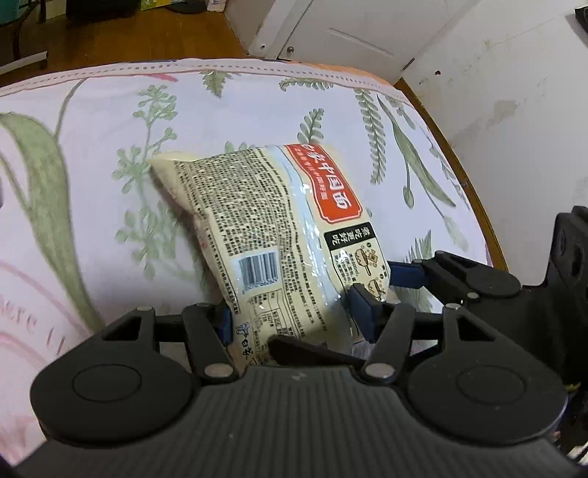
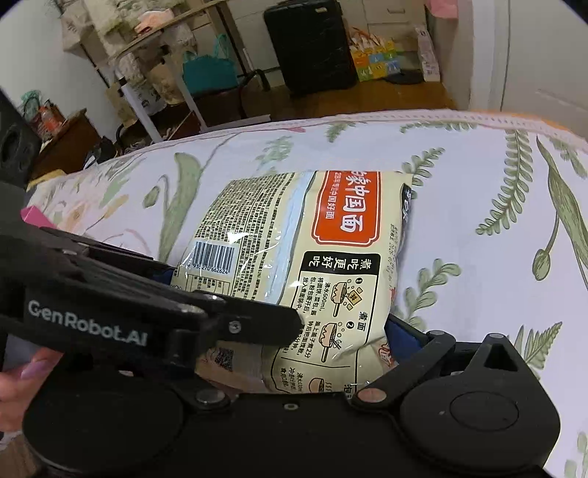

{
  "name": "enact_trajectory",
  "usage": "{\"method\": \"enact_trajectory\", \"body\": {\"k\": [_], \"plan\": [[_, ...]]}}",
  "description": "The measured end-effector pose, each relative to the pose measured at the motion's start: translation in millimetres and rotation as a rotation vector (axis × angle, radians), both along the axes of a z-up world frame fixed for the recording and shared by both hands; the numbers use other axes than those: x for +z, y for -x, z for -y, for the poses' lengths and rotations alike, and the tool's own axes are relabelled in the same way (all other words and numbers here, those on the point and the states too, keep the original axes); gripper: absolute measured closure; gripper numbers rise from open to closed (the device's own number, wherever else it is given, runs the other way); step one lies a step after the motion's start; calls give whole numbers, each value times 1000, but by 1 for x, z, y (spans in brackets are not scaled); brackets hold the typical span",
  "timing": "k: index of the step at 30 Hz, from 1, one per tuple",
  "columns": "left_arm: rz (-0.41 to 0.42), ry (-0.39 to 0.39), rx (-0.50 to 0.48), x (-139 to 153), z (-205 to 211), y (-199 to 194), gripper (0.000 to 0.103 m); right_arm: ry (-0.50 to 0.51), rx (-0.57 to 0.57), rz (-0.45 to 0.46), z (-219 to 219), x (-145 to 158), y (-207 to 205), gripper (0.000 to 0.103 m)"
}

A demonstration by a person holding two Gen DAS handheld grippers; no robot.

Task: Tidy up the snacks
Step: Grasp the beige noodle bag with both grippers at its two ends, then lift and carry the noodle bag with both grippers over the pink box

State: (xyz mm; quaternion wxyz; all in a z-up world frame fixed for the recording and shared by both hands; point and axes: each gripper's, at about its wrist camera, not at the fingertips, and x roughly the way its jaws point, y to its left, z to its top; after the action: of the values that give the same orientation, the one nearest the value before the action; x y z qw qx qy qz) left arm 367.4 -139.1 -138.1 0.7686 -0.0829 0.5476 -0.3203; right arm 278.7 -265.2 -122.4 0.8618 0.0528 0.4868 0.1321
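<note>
A cream noodle packet (image 1: 272, 235) with a red label and a barcode is tilted up off the floral bedsheet (image 1: 110, 154). My left gripper (image 1: 294, 316) is shut on its near end, blue pads pressing both sides. In the right wrist view the same packet (image 2: 301, 264) fills the middle. My right gripper (image 2: 294, 331) holds the packet's near right part; one blue pad (image 2: 404, 334) touches its right edge. Its other finger is hidden behind the left gripper's black arm (image 2: 147, 305), which crosses in front.
The bed ends at a wooden rim (image 1: 466, 176) on the right, beside a white wall and door (image 1: 349, 33). Beyond the bed's far edge stand a black suitcase (image 2: 308, 47), a shelf (image 2: 154, 66) and boxes (image 2: 375, 59) on the wooden floor.
</note>
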Motion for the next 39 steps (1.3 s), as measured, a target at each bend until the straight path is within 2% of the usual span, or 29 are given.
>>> {"method": "enact_trajectory", "body": {"k": [12,23,29,32,39], "plan": [[28,-23,-1,44,-49,49,45,-11,18,43,-51,40,46,3],[81,-19,44,93,-98,109,45,-2,74,97,-98,86,101,3],[74,-6,84,117,-129,136,45,14,117,94,-130,114,121,3],[75,-11,114,132,-149,148,45,12,155,100,-151,128,125,3],[127,-12,249,163,-219,167,44,6,349,165,-218,154,111,2]]}}
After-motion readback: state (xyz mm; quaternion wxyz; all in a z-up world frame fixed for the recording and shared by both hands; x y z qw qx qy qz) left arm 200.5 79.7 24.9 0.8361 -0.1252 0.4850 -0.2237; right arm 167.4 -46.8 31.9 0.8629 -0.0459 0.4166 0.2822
